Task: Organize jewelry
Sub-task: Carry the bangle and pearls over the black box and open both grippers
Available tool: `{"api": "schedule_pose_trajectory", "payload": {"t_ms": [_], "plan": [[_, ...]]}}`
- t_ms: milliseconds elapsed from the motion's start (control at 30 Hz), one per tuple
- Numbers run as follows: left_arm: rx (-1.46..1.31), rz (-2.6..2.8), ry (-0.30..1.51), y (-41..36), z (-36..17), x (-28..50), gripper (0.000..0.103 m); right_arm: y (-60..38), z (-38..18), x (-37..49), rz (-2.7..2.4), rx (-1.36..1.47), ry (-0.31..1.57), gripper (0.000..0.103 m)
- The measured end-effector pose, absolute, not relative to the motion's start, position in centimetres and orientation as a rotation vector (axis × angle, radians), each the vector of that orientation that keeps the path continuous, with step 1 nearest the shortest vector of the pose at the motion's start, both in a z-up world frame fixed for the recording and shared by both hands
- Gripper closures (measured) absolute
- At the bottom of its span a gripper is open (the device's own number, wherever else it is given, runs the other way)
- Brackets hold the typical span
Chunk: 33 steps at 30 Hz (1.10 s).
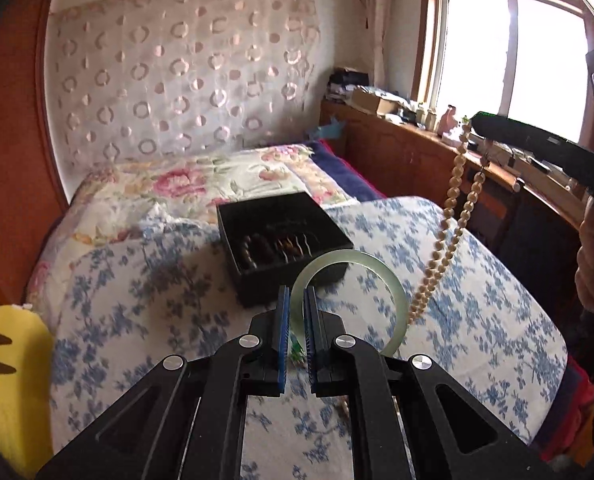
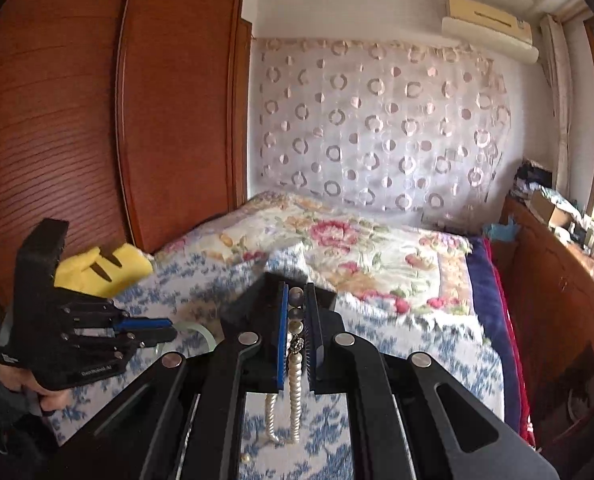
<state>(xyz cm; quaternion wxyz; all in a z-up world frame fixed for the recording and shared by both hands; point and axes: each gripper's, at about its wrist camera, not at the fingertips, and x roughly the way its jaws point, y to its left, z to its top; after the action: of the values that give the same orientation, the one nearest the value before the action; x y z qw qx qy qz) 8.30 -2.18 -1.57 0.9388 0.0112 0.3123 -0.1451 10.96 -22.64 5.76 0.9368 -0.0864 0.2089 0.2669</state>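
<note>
My left gripper (image 1: 296, 294) is shut on a pale green jade bangle (image 1: 381, 276) and holds it above the bed, just in front of an open black jewelry box (image 1: 285, 224) with dark bead bracelets inside. My right gripper (image 2: 296, 292) is shut on a pearl necklace (image 2: 295, 376), which hangs in a loop below the jaws. In the left wrist view the right gripper (image 1: 477, 122) is high at the right, with the pearl strand (image 1: 449, 216) dangling to the bed. The left gripper (image 2: 165, 330) and bangle (image 2: 201, 334) show at the lower left of the right wrist view.
A bed with a blue floral cover (image 1: 477, 312) and a rose-patterned quilt (image 2: 369, 252). A yellow cushion (image 1: 5, 384) lies at the left. A wooden wardrobe (image 2: 97, 120) stands left; a cluttered wooden sideboard (image 1: 413, 140) runs under the window at the right.
</note>
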Motion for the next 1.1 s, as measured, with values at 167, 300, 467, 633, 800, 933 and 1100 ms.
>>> {"api": "schedule_pose_trajectory", "payload": {"t_ms": [167,300,467,633,800,933,1100], "plan": [[0.013,-0.285,0.623,-1.4,-0.8,9.6,0.097,-21.8,8.3,11.8,0.559,-0.194,0.376,0.094],[0.008,-0.274,0.624,-0.9,-0.6,11.0,0.097,-20.8,9.6,13.3,0.568,-0.207,0.359,0.094],[0.006,-0.264,0.626,-0.5,-0.4,12.6,0.097,-19.7,10.6,15.2,0.583,-0.215,0.349,0.094],[0.009,-0.254,0.633,-0.3,-0.3,14.2,0.097,-19.0,11.1,17.6,0.594,-0.215,0.346,0.094],[0.005,-0.245,0.645,-0.1,-0.5,16.1,0.097,-18.5,10.6,19.7,0.606,-0.208,0.364,0.094],[0.007,-0.241,0.661,-0.3,-1.0,17.4,0.097,-18.1,8.4,21.3,0.616,-0.214,0.414,0.094],[0.016,-0.238,0.677,-0.5,-1.6,18.8,0.097,-17.3,4.2,23.1,0.63,-0.223,0.512,0.094]]}}
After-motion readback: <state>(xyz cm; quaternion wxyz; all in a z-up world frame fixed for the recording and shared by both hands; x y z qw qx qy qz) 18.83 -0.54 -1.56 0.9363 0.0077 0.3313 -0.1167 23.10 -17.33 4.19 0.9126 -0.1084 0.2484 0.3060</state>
